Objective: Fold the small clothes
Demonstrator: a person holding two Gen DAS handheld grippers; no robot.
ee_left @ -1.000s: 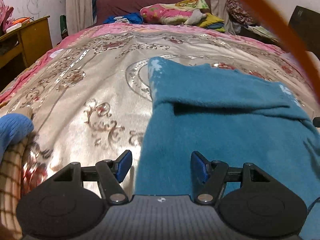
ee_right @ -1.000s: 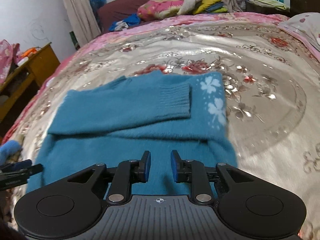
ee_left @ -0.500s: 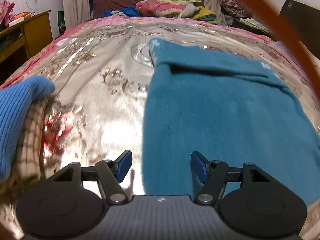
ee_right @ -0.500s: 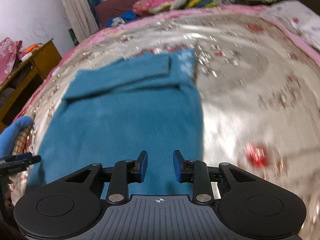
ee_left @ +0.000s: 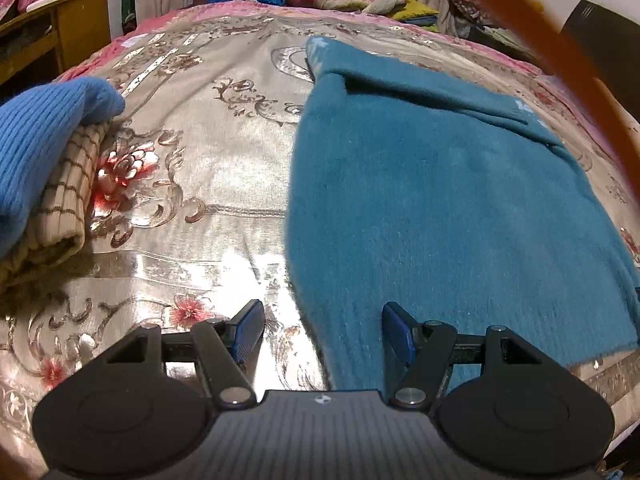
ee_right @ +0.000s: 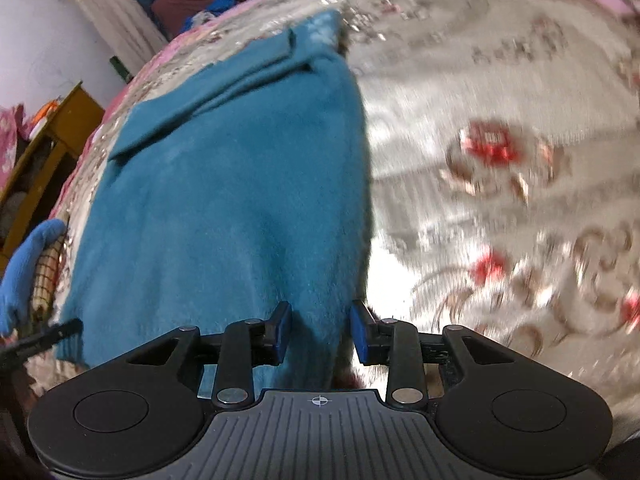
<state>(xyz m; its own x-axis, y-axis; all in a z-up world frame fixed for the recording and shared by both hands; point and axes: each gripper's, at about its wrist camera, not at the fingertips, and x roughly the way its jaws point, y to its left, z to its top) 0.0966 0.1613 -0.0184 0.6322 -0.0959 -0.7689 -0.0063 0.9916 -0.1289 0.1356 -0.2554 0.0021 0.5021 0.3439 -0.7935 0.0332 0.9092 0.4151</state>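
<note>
Shiny floral bedspread is stretching beneath both tools. The teal sweater is lying flat ahead of them. The left gripper is gaping, straddling its near edge. The right gripper, having just widened, is hovering unclenched over its near corner.

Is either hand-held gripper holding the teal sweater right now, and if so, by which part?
Neither. The left hand-held gripper is open above the teal sweater's near left hem corner; the right hand-held gripper, which has just been opening, straddles the right edge unclamped.
</note>
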